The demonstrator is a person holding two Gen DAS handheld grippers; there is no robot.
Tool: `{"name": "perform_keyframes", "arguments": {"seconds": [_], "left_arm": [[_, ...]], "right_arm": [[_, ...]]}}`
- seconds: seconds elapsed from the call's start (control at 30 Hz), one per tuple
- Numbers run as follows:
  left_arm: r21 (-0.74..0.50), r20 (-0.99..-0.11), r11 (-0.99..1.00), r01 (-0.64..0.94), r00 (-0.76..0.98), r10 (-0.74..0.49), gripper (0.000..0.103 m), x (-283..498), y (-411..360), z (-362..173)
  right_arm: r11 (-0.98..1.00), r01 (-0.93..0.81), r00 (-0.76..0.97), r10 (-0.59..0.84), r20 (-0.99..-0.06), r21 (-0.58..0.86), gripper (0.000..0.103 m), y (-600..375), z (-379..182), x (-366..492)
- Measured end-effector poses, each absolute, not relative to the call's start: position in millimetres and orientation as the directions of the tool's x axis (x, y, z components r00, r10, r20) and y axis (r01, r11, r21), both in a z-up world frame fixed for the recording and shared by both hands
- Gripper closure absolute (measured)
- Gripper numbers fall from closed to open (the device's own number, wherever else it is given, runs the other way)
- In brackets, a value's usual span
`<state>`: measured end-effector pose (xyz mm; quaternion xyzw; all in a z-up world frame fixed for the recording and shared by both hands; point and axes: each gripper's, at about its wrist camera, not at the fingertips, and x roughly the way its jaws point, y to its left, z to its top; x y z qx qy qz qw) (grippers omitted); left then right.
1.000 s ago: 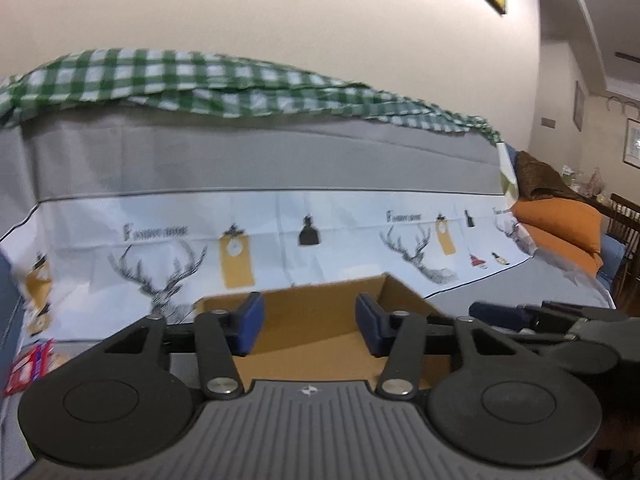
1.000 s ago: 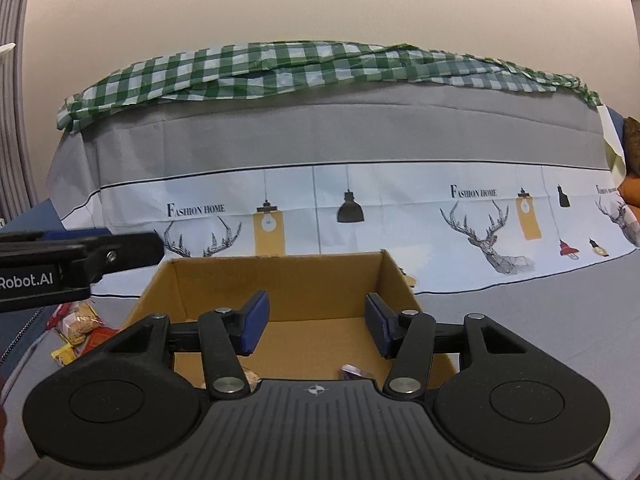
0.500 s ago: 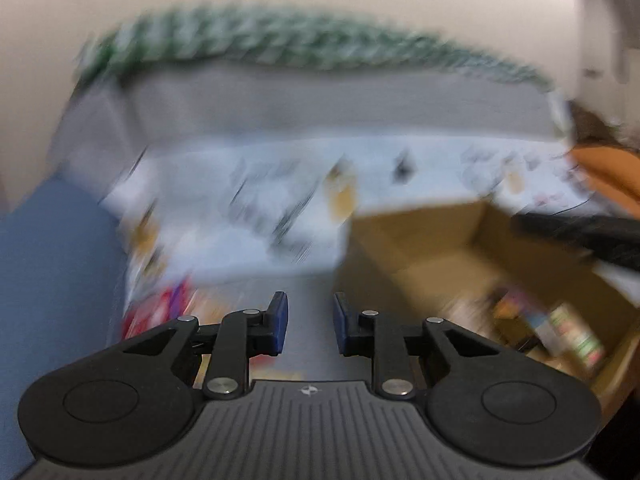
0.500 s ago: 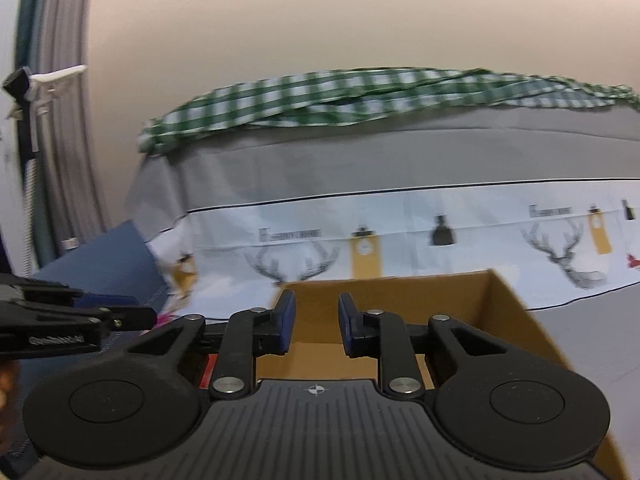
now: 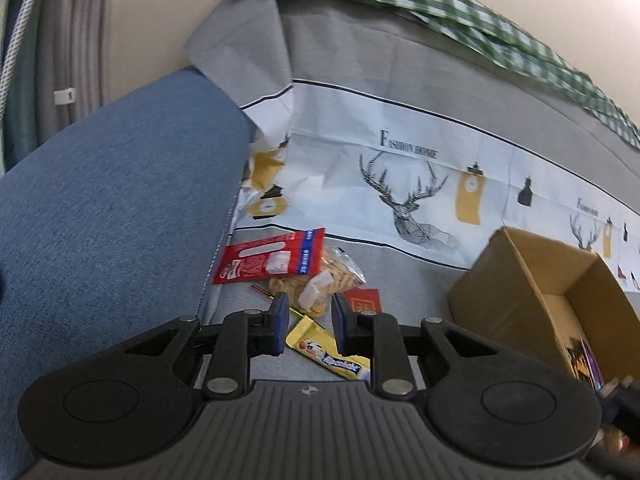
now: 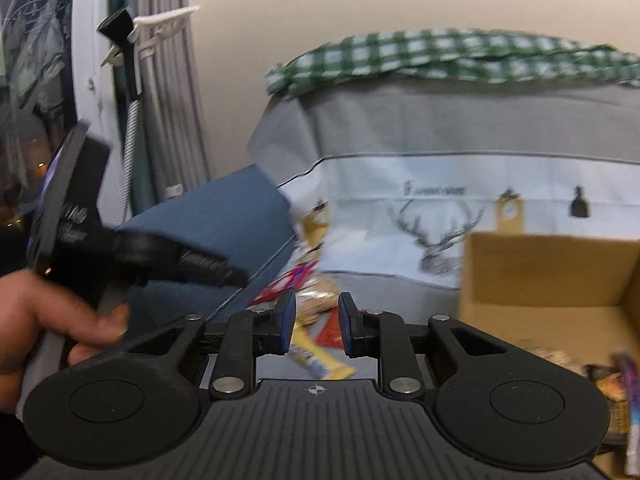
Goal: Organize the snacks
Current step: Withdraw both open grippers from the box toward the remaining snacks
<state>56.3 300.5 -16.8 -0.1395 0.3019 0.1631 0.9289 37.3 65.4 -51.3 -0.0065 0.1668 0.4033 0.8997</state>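
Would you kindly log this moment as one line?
left gripper: open, empty | right gripper: open, empty | yellow bar: on sofa | box: partly filled

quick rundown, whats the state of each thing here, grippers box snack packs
left gripper: open, empty, above the loose snacks
right gripper: open, empty
cardboard box: open on top, some packs already inside
red packet: lying flat on the sofa, outside the box
clear bag of biscuits: lying partly under the red packet
yellow bar: lying flat, nearest the left gripper
small red pack: flat beside the biscuits
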Motion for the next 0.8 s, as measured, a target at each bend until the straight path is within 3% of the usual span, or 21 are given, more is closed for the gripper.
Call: {"name": "perform_keyframes", "arguments": {"seconds": [0.37, 0.4, 0.43, 0.47, 0.5, 0.8], "left_arm": [[-0.197, -0.64, 0.858, -0.475, 0.725, 0.254, 0.078, 57, 327, -25], [-0.196, -0.64, 0.856, -0.478, 0.724, 0.257, 0.078, 56, 328, -26], [-0.193, -0.64, 0.855, -0.481, 0.722, 0.262, 0.078, 55, 329, -27], [-0.193, -0.643, 0.854, -0.483, 0.72, 0.262, 0.078, 55, 331, -28], [-0.197, -0.646, 0.853, -0.484, 0.718, 0.258, 0.078, 55, 332, -28], [-0.187, -0.647, 0.859, -0.477, 0.718, 0.258, 0.078, 58, 330, -29]], "right_arm": [[0.756, -0.652, 0.671, 0.608, -0.425, 0.054, 0.076, 139, -90, 67], [0.766, -0.641, 0.678, 0.596, -0.431, 0.051, 0.074, 144, -93, 73], [0.77, -0.636, 0.676, 0.589, -0.442, 0.053, 0.066, 149, -97, 79], [0.767, -0.639, 0.663, 0.586, -0.466, 0.055, 0.05, 155, -101, 86], [0.76, -0.648, 0.642, 0.579, -0.502, 0.047, 0.043, 162, -107, 92], [0.744, -0.668, 0.607, 0.531, -0.592, -0.016, 0.038, 191, -142, 121]]}}
